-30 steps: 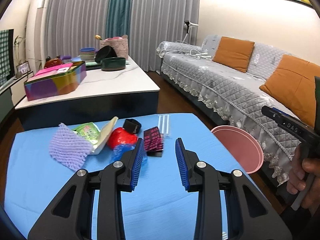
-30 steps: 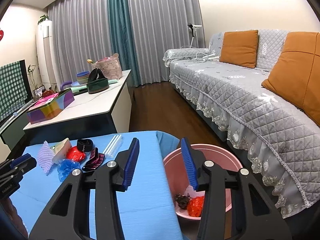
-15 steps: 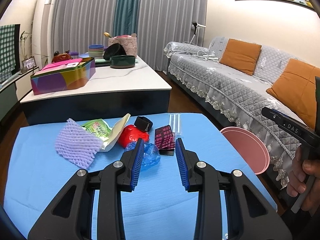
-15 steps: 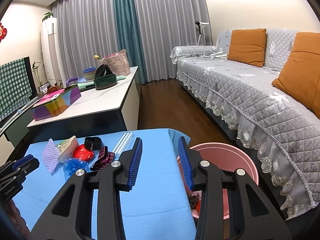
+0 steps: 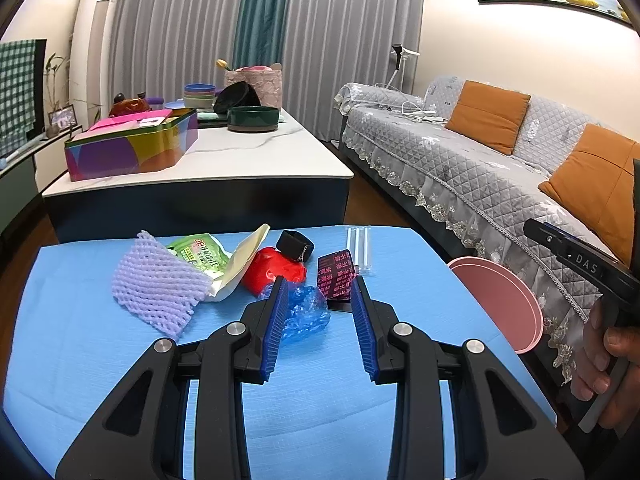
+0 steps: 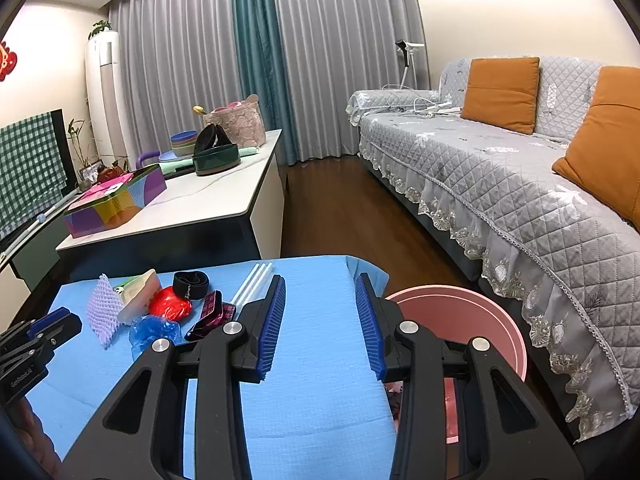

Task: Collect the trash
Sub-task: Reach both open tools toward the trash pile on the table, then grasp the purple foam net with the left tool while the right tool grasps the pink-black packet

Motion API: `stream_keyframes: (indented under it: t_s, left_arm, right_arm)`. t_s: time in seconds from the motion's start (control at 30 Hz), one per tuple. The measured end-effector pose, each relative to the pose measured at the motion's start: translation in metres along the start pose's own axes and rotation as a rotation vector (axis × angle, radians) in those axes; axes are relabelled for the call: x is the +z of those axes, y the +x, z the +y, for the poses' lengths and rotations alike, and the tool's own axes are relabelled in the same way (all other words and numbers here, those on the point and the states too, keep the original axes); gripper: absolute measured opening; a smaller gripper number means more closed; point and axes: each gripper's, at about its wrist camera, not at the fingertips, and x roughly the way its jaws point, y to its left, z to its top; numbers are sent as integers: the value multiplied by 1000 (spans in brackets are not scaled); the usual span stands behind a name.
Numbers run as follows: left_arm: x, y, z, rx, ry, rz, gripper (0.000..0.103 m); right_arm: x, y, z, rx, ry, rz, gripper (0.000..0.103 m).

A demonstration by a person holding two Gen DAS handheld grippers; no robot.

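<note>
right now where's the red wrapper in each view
Left wrist: red wrapper lies centre frame on the blue cloth, just beyond the left tool's tips, behind the blue plastic.
Right wrist: red wrapper lies lower left, far left of the right tool.
Shared landmark: the black band sits right behind it in both views.
</note>
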Motion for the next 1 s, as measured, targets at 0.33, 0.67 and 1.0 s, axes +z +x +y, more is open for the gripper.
stream_keyframes:
  t_s: [0.33,0.67,1.0]
  left_arm:
    - [0,1,-2,0,2,2,33]
    - [-4,6,0,20,-9,8,33]
    - [-9,20,27,79,-72,23,33]
  right_arm:
    - [0,2,0,-3,6,-2,37]
    - [0,1,-6,7,27,4,30]
    - [-5,25,8,61,35,54,29]
